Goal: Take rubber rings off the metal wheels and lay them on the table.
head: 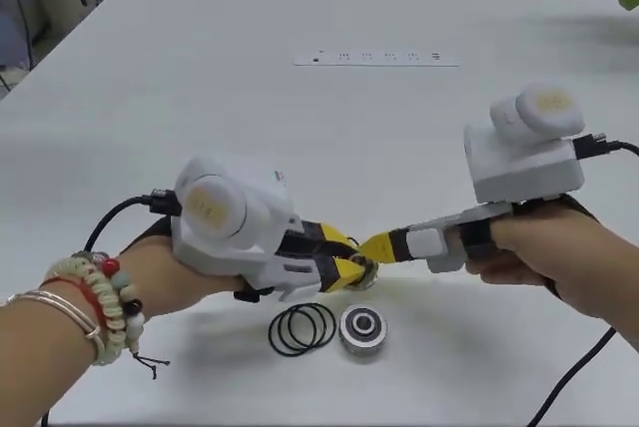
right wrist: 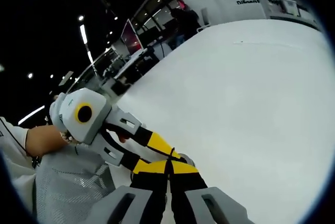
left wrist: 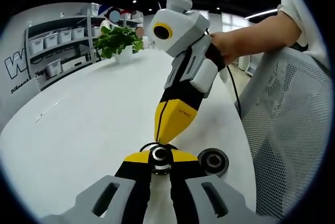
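The left gripper (head: 351, 269) is clamping a metal wheel (left wrist: 160, 156) between its jaws. The right gripper (right wrist: 168, 162), jaws nearly together, is pinching a rubber ring (left wrist: 148, 146) at that wheel's edge. Just beneath the left gripper's tips, loose rings (head: 300, 329) and a second wheel (head: 362, 329) are lying on the table (head: 300, 148).

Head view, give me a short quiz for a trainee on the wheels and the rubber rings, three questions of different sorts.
1. True or false: in the head view, the loose rubber rings lie on the table just left of the metal wheel that lies flat there.
2. Multiple choice: what do the jaws of the left gripper clamp? A. the held wheel. B. a power strip. C. a plant leaf.
3. Count: how many metal wheels show in the left gripper view?

Key: 1 true. 2 A. 3 two, one in the jaws and one on the table.
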The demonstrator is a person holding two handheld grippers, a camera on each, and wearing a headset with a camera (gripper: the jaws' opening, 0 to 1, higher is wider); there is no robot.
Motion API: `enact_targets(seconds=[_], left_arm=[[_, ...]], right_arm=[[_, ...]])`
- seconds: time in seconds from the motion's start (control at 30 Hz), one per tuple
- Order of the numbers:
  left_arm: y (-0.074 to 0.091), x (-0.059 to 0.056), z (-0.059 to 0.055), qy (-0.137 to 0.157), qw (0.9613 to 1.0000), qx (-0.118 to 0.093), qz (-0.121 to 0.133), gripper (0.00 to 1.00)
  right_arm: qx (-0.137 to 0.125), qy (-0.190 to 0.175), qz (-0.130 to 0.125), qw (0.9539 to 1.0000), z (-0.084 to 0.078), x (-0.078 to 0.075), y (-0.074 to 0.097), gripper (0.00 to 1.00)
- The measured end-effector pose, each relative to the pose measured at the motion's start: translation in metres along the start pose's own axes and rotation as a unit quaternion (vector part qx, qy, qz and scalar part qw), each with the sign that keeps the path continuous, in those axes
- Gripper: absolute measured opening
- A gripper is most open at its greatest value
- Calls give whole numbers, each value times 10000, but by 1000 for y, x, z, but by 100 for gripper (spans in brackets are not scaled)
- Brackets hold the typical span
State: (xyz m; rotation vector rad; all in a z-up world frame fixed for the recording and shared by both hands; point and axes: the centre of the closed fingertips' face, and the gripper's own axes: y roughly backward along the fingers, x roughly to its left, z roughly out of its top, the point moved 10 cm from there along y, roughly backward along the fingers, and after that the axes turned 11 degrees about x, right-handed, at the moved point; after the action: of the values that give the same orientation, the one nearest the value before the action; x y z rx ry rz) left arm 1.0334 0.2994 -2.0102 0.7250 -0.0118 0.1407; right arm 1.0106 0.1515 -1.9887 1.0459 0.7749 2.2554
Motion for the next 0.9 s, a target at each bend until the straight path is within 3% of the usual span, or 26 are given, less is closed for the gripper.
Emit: enact_targets(seconds=[0.13,0.37,0.53,0.73,0.9], left_arm=[[0,0,0,73,10000,-14,3,8],[0,1,1,333,9994,9,-67,9],[5,-3,7,189,9991,234,-290,20],[20,-5,17,79,9991,118,-407,31],[35,-5,27,14,9994,12,-342,42]], right_arm=[[234,38,-127,9996,-7,-3,-2,0],[233,24,-259,9994,-7,-7,1,0],[166,-19,-273,9995,-5,-9,5,0],[105,-24,-257,9996,-4,-8,7,0],[93,59,-320,9994,-2,-6,9,0]])
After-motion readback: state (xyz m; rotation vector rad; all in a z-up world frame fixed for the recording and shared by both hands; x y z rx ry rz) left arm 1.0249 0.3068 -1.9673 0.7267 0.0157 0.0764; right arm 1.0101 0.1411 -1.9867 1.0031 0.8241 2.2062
